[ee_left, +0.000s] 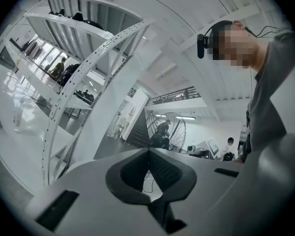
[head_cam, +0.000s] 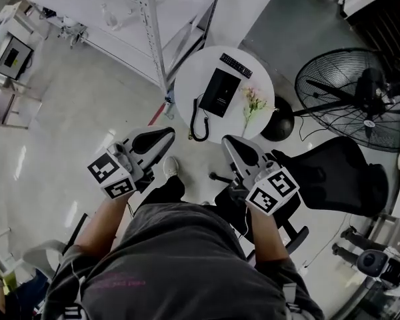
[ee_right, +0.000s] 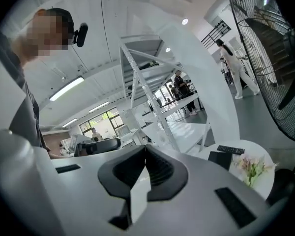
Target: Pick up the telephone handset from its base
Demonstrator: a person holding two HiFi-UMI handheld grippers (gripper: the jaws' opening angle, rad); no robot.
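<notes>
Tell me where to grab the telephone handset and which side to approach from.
The handset's slim middle, pinched across its width, from above: it seems to lie flat along the base's left edge, where the cord trails off. It barely separates from the base at this range; confirm closer.

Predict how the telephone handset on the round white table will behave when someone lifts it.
The handset looks like rigid plastic, so it should probably keep its shape. Its cord loops near the edge of the table, so it will likely trail and tug at the telephone base. It looks slim, so probably light.
</notes>
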